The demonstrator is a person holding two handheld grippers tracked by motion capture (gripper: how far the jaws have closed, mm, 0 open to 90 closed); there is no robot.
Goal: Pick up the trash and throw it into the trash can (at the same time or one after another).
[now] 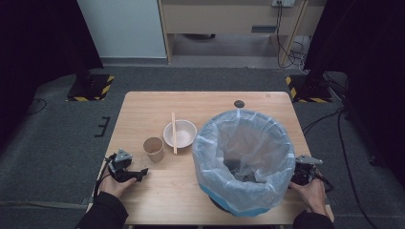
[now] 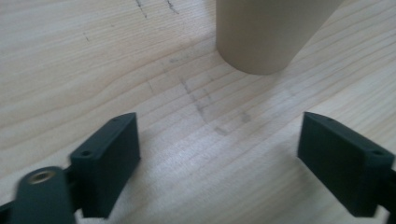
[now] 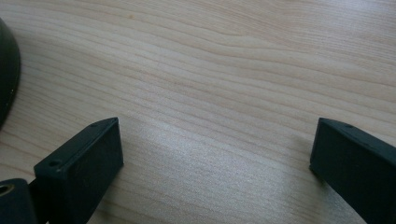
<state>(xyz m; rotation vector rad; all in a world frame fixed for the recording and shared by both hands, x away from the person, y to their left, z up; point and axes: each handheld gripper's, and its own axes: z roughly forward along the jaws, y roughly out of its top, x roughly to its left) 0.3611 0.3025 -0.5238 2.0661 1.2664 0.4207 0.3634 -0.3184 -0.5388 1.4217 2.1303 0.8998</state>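
Observation:
A brown paper cup [image 1: 154,149] stands upright on the wooden table [image 1: 157,191], left of a white bowl [image 1: 180,133] with a pair of wooden chopsticks [image 1: 174,132] laid across it. A bin lined with a translucent plastic bag [image 1: 243,160] fills the table's right half. My left gripper [image 1: 141,172] rests on the table at the front left, open, with the cup's base [image 2: 266,32] just ahead of its jaws. My right gripper [image 1: 302,172] sits low at the right edge beside the bin, open over bare wood [image 3: 215,93].
The bin's dark base [image 3: 7,70] edges the right gripper view at the left. A small dark round mark [image 1: 239,103] lies near the table's far edge. Cables [image 1: 334,119] trail on the grey floor to the right, and black stands flank the table.

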